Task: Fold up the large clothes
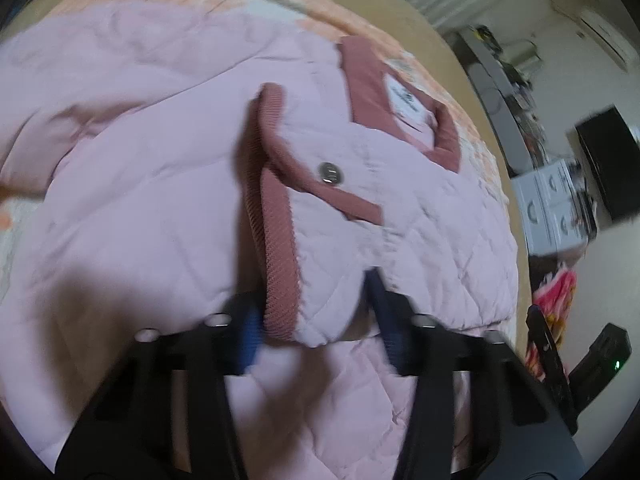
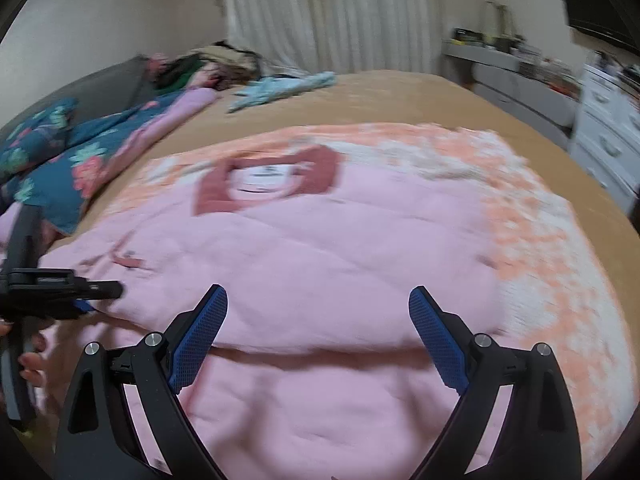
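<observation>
My left gripper (image 1: 316,316) is clamped on the front edge of the pink jacket (image 2: 304,248) spread on the bed (image 2: 400,92), right gripper (image 2: 318,334) open above it; folding seems barely started.

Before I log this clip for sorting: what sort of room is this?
Most likely a bedroom. A pink jacket lies spread on a wide bed, white curtains hang behind it, and a white chest of drawers stands at the side.

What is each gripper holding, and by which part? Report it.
Left gripper pinches the pink jacket at its ribbed-trim front corner; right gripper is open, holding nothing.
</observation>
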